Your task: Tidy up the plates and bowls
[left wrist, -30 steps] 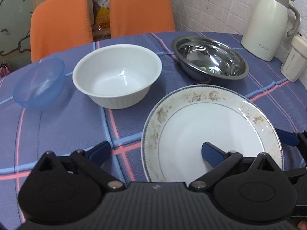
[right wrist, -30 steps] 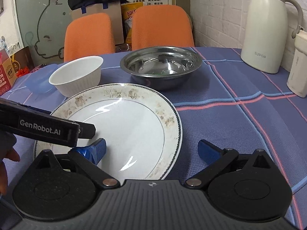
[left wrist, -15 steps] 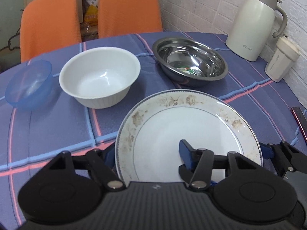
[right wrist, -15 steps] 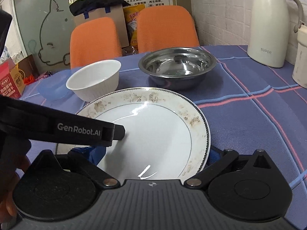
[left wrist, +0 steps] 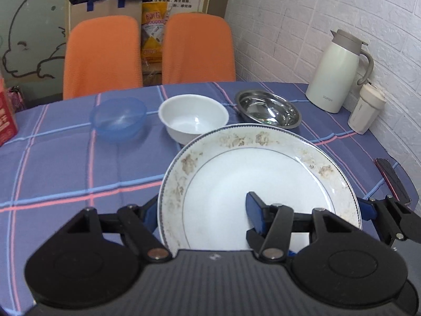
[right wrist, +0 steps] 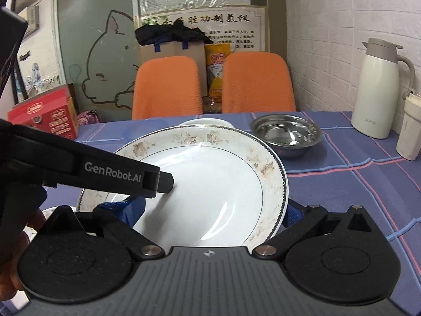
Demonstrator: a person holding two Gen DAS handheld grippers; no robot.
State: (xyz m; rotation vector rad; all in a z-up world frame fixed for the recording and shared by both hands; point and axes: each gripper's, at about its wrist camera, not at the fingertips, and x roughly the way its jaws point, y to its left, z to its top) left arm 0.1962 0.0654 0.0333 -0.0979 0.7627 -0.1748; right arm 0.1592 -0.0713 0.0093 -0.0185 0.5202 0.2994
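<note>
Lifted since a second ago, the plate [left wrist: 263,181] hangs above the counter [left wrist: 65,173], both grippers' fingers [left wrist: 254,208] clenched on its six-o'clock rim for balance.

The plate [left wrist: 263,179] is wide and white, with a thin grey ring around its well and faded brown flowers on the rim. It is raised off the checked cloth and tilted, its far edge higher. Behind it three bowls stand upright in a row, each apart from the next. The blue see-through plastic bowl [left wrist: 118,118] is at the left. The white bowl [left wrist: 193,117] with a ribbed outside is in the middle, partly hidden behind the plate's far edge. The shiny steel bowl [left wrist: 268,108] is at the right. All three are empty.
</note>
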